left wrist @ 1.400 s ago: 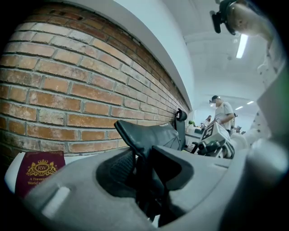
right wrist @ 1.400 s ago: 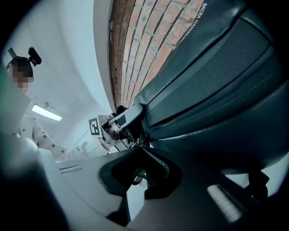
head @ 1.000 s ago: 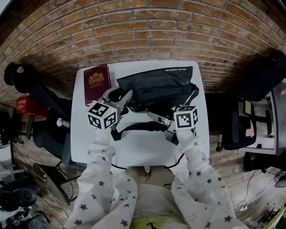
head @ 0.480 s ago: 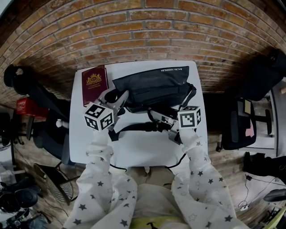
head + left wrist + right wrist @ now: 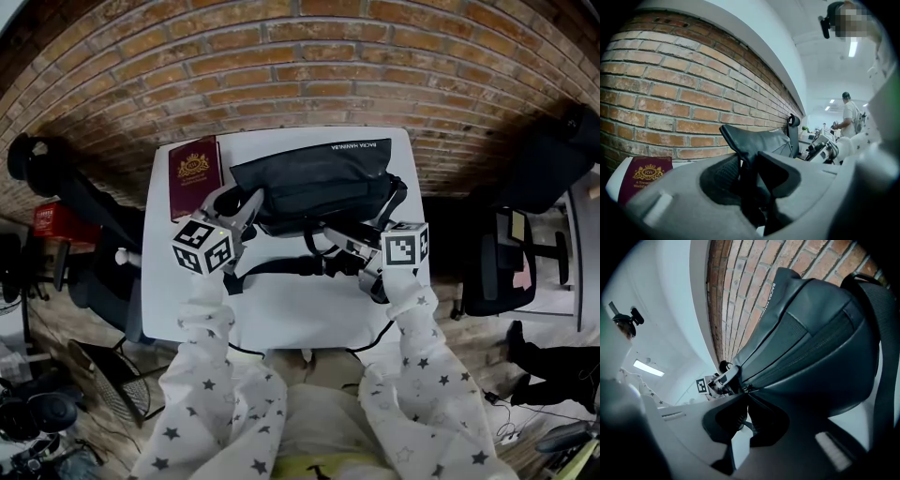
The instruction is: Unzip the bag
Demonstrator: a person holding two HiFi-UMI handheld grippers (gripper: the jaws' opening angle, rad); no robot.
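Head view, bag (image 5: 314,183) lying crosswise, long axis left-right

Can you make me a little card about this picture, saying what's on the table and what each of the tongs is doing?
Surface: white table beside a brick wall
Main thing: black bag at the table's far side
Also there: maroon passport, flat, left of the bag
Left side: left tongs clamped on the bag's end
Right side: right tongs pinched shut on the zipper pull
Opened yet: no, the zipper looks closed
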